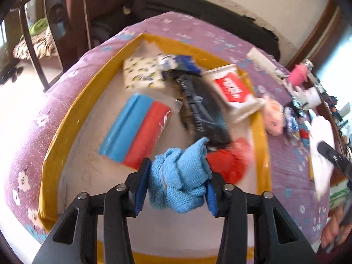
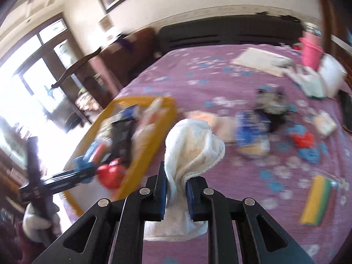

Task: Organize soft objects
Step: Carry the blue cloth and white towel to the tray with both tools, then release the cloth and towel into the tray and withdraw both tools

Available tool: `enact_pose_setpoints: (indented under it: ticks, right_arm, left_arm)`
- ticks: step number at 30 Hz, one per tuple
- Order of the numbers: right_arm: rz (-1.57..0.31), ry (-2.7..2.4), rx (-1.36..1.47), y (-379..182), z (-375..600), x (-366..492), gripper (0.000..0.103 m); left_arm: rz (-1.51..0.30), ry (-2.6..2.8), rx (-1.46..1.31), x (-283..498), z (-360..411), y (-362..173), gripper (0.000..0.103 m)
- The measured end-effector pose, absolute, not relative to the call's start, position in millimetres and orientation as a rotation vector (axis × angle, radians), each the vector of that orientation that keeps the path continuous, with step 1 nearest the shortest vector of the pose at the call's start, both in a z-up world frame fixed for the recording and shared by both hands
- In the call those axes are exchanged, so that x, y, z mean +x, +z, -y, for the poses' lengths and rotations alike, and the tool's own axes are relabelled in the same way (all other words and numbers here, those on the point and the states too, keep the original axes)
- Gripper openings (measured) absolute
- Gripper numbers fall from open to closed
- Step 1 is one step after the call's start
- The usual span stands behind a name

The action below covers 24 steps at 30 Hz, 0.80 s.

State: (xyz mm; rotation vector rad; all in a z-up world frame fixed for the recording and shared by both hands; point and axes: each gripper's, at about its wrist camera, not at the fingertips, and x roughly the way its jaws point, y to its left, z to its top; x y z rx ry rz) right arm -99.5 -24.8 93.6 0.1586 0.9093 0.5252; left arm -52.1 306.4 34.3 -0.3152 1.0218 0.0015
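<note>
The blue cloth [image 1: 179, 180] is bunched between the jaws of the left gripper [image 1: 177, 187], held above the near part of the yellow-rimmed box [image 1: 66, 129] on the purple bedspread [image 1: 198, 33]. Inside the box lie a blue-and-red pack [image 1: 136, 129], a patterned tissue pack [image 1: 143, 73], a black packet [image 1: 202, 110], a red-and-white pack [image 1: 235, 92] and a red item [image 1: 231, 165]. The right gripper [image 2: 176, 187] is clamped on a white towel [image 2: 193, 145], over the bedspread just beside the box's right edge. 1 yellow-green pack [image 2: 319, 200] lies near the bed's right edge.
</note>
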Motion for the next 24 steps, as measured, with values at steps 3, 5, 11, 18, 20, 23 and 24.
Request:
enact_pose_setpoints:
  ticks: [3,5,11,18,20,23,24]
  right_arm:
    - [-0.939,0.602,0.124,92,-14,-104,0.017]
    - [-0.962,0.666,0.082,89,-44,-108,0.017]
    - [-1.019,0.792,-0.054,67,-120,-119,0.017]
    - [-1.065,0.802,-0.085,41,-155,-108,0.017]
    - [-1.051,0.772,-0.104,40,-155,-106,0.03]
    - [-1.032,0.761,-0.086,44,-145,-103,0.054]
    - [-1.018,0.754,-0.085,47,-141,-104,0.057]
  left_arm:
    - [-1.026,0.062,-0.337,-47,-320,28,0.068]
    - [-0.995,0.045,-0.384,-54,-329,31,0.068]
    - [-0.874,0.043,-0.426,-80,-344,51,0.073]
    - [-0.82,0.087,-0.444,-103,-362,61,0.078]
    - [-0.817,0.1,-0.446,-106,-365,60,0.078]
    - [-0.81,0.108,-0.452,-110,-368,58,0.078]
    - [-0.808,0.108,-0.452,-111,-367,58,0.078]
